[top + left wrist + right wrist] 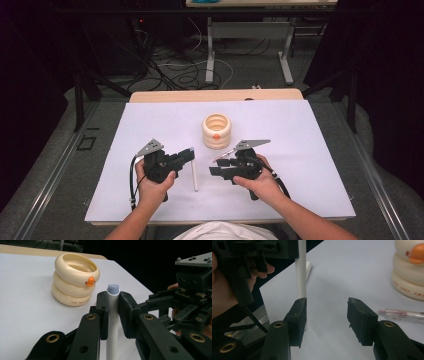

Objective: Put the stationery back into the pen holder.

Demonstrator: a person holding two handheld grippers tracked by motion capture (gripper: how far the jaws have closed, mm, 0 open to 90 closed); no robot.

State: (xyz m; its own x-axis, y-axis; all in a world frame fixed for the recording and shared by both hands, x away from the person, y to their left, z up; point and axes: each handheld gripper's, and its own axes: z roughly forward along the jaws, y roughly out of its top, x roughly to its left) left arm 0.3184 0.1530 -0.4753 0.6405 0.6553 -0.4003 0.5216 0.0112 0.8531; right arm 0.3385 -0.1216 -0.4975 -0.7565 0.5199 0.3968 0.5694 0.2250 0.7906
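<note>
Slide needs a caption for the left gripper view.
Left gripper clamps a white tube beside a cream ringed holder.

The small print on the cream ring-shaped holder (75, 283) is too blurred to read. The white tube (113, 315) is cut by the bottom edge, its middle hidden between the jaws.

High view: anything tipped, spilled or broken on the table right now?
Nothing stands out. The cream ringed holder stands upright, the left gripper is shut on the white tube, and a clear pen lies flat beside the open right gripper.
</note>
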